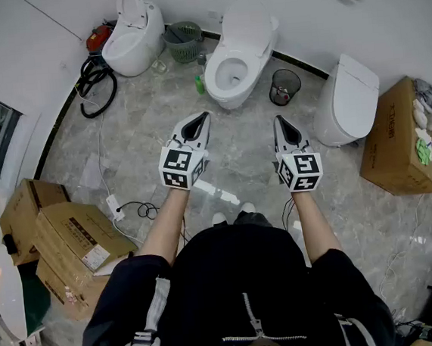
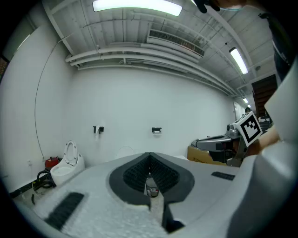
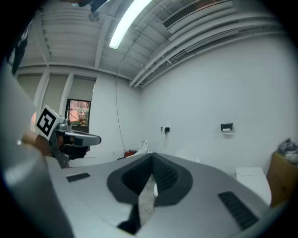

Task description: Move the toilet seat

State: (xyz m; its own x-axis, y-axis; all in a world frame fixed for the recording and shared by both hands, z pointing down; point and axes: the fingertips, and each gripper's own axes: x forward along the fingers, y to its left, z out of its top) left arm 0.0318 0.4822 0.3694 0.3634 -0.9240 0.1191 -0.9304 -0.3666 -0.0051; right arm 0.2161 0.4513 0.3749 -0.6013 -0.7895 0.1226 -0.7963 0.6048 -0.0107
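Observation:
The middle toilet [image 1: 239,56] stands on the floor ahead of me, white, its lid tipped up against the wall and the bowl showing. Both grippers are held in the air well short of it, pointing toward it. My left gripper [image 1: 198,123] is shut with nothing in it; in the left gripper view its jaws [image 2: 150,155] meet at the tip. My right gripper [image 1: 284,126] is likewise shut and empty, jaws together in the right gripper view [image 3: 152,158]. The toilet's raised lid [image 2: 125,151] peeks faintly above the left jaws.
A second toilet [image 1: 133,36] with its seat up stands at the far left, a third with closed lid [image 1: 349,98] at the right. A black bin [image 1: 284,86], green basket [image 1: 183,41] and green bottle [image 1: 200,84] flank the middle toilet. Cardboard boxes [image 1: 71,243] [image 1: 399,135] and a power strip [image 1: 116,208] sit at the sides.

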